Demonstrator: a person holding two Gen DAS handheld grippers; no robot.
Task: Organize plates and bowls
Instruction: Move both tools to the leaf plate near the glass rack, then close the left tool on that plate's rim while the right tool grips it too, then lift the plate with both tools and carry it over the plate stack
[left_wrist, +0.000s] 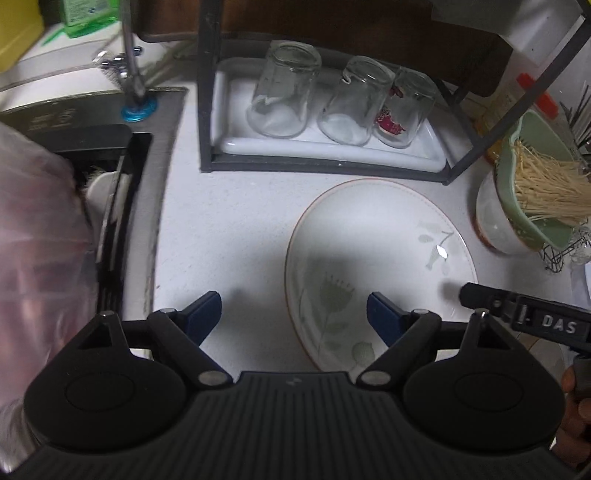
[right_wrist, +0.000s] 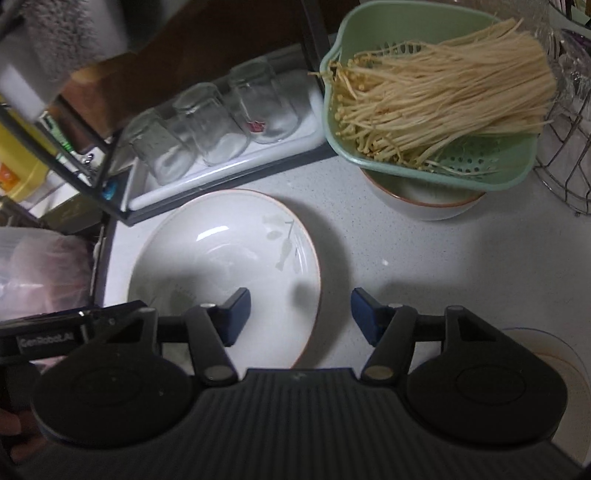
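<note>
A white plate (left_wrist: 369, 236) (right_wrist: 229, 258) with an orange rim and a pale green flower pattern lies flat on the white counter. My left gripper (left_wrist: 293, 314) is open over the plate's left rim, one blue pad above the plate and the other above the bare counter. My right gripper (right_wrist: 300, 314) is open over the plate's right rim in the same way. Neither gripper's pads press on anything. A white bowl (right_wrist: 424, 199) (left_wrist: 491, 221) with an orange rim stands to the right, under a green colander (right_wrist: 480, 162) (left_wrist: 513, 192) full of enoki mushrooms.
Behind the plate a black rack holds a white tray (left_wrist: 236, 144) with three upturned glasses (left_wrist: 284, 96). The sink (left_wrist: 122, 177) and faucet (left_wrist: 129, 55) are at the left. A wire basket (right_wrist: 569, 147) stands far right, and another dish (right_wrist: 554, 354) lies at the near right.
</note>
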